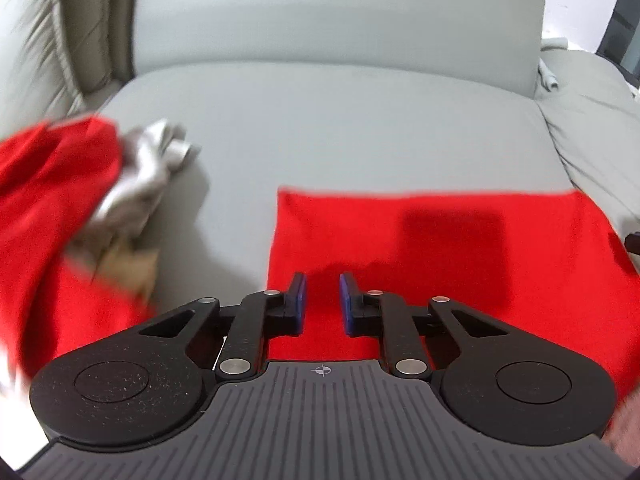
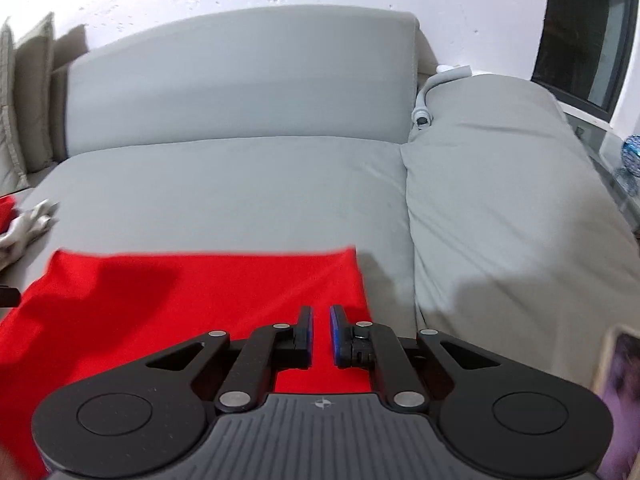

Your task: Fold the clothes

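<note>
The red cloth lies flat on the grey sofa. Left tool and right tool hover above it, narrowly parted, pinching nothing. A clothes heap sits left of the cloth.

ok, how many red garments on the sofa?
2: a flat red cloth under both grippers, and a crumpled red garment in the pile at left. More may hide there.
</note>
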{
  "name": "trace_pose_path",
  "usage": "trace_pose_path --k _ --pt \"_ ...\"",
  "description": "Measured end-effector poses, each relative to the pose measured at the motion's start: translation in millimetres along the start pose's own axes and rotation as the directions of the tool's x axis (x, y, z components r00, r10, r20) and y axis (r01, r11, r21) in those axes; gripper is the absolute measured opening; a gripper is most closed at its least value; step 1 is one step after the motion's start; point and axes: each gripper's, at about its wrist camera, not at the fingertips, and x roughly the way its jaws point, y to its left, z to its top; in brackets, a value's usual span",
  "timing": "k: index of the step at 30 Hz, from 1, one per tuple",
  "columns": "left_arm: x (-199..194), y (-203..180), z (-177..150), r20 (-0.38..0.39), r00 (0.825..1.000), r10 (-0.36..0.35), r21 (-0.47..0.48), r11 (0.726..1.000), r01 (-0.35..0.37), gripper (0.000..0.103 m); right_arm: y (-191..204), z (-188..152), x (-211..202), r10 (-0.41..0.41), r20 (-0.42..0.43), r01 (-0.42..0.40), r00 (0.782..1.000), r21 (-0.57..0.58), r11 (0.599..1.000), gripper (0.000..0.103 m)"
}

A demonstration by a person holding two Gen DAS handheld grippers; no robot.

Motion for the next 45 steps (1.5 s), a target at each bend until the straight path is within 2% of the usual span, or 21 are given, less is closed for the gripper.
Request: trace_pose_path --k 4,6,7,10,11,13,14,15,16,18,20,23,26,29,31,34,36,39,42,44,45 --pt "42 -15 22 -0.001 1.0 0.001 0.016 1.0 -0.001 0.019 14 18 45 0.055 -0.012 -0.055 0.998 0.008 0.998 0.009" --pt "58 -20 25 -0.017 1.0 0.021 0.029 0.999 -0.02 0.019 21 21 66 0.077 -0.034 -0.077 0.996 0.001 0.997 0.009" --pt "69 -19 27 -0.03 0.998 0.058 0.028 0.998 -0.057 0.019 22 22 76 0.076 -0.041 -0.076 0.996 -0.003 0.997 0.009" --pt "91 -5 28 -0.073 0.983 0.166 0.003 0.986 -0.166 0.019 5 17 91 -0.046 -0.054 0.047 0.997 0.011 0.999 0.005" --pt "93 2 29 -0.066 0.982 0.175 -0.007 0.984 -0.176 0.017 -9 16 92 -0.086 -0.06 0.089 0.994 0.043 0.995 0.0" --pt "91 8 32 -0.055 0.982 0.178 -0.015 0.984 -0.179 0.012 -32 13 95 -0.157 -0.073 0.163 0.985 0.096 0.982 0.0" --pt "88 10 33 -0.047 0.981 0.188 -0.015 0.982 -0.188 0.015 -37 13 92 -0.183 -0.069 0.189 0.981 0.098 0.977 0.001" --pt "81 11 35 -0.004 0.973 0.23 -0.015 0.973 -0.23 0.019 -47 15 84 -0.233 -0.055 0.238 0.971 0.102 0.966 0.001" --pt "73 11 35 0.045 0.96 0.278 -0.009 0.961 -0.278 0.022 -56 17 77 -0.255 -0.047 0.259 0.966 0.115 0.959 0.001" --pt "60 11 35 0.093 0.945 0.313 0.001 0.949 -0.314 0.021 -64 19 62 -0.195 -0.044 0.199 0.98 0.153 0.968 0.002" --pt "45 4 28 0.077 0.964 0.254 0.029 0.966 -0.257 0.021 -54 16 48 -0.116 -0.038 0.119 0.993 0.116 0.986 0.003" --pt "31 -16 6 0.026 0.986 0.163 0.105 0.981 -0.165 0.024 -35 9 37 -0.003 -0.055 0.007 0.998 0.078 0.997 0.004" --pt "28 -25 -12 -0.017 0.992 0.128 0.135 0.983 -0.124 0.025 -20 -1 32 0.074 -0.09 -0.067 0.993 0.073 0.995 0.004" --pt "36 -28 -30 -0.062 0.988 0.139 0.173 0.977 -0.126 0.025 -23 -12 36 0.031 -0.156 -0.022 0.987 0.06 0.998 0.0" --pt "37 -28 -32 -0.053 0.99 0.13 0.234 0.966 -0.114 0.025 -29 -10 31 -0.02 -0.178 0.035 0.984 0.08 0.996 0.0" --pt "25 -22 -22 -0.065 0.99 0.124 0.184 0.977 -0.11 0.025 -33 3 12 -0.142 -0.16 0.152 0.977 0.055 0.987 0.003" --pt "11 -18 -16 -0.05 0.993 0.109 0.143 0.985 -0.101 0.025 -34 5 -5 -0.14 -0.134 0.147 0.981 0.046 0.988 0.007" --pt "-15 -24 -20 -0.028 0.997 0.067 0.135 0.989 -0.062 0.025 -29 2 -24 -0.05 -0.113 0.059 0.992 0.078 0.995 0.013" --pt "-29 -39 -41 -0.067 0.998 -0.005 0.133 0.991 0.014 0.025 -8 -12 -39 0.12 -0.108 -0.112 0.987 0.076 0.991 0.013" --pt "-33 -47 -54 -0.079 0.997 0.005 0.151 0.989 0.007 0.025 9 -26 -39 0.184 -0.148 -0.18 0.972 0.037 0.983 0.011" --pt "-31 -50 -63 -0.093 0.995 0.035 0.166 0.986 -0.019 0.025 16 -35 -32 0.166 -0.193 -0.171 0.967 -0.007 0.985 0.01"
